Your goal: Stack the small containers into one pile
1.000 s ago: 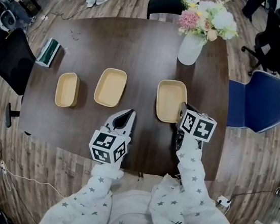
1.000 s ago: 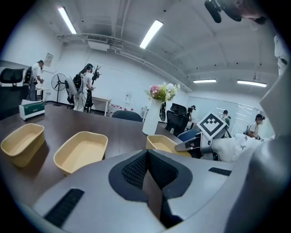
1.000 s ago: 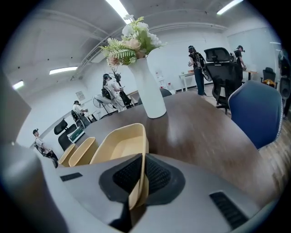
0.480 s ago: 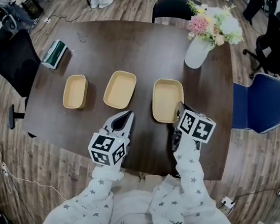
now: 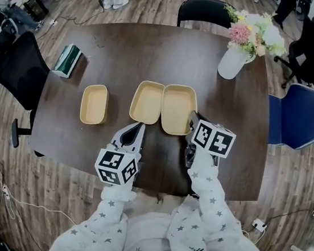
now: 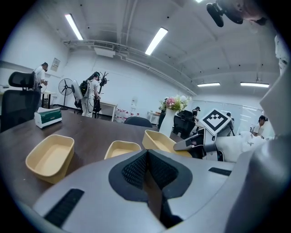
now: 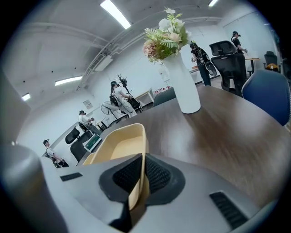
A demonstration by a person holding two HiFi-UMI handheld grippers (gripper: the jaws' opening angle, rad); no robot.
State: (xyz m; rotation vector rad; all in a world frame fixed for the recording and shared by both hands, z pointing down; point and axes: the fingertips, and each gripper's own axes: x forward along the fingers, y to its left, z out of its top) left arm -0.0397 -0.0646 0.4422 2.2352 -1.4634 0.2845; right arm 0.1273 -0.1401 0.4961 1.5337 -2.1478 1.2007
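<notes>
Moved: right container [image 5: 177,109] now touches middle container [image 5: 147,102].
Right tongs [image 7: 142,177]: clamp its rim; head view hides that.
Left tongs [image 6: 148,159]: closed, empty.

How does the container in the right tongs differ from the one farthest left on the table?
The held container is the larger; the leftmost container is clearly smaller. The held container has its near rim pinched by the right tongs; the leftmost container is untouched. The held container appears edge to edge with the middle container; the leftmost container stands apart. Both are tan, open-topped and empty.
</notes>
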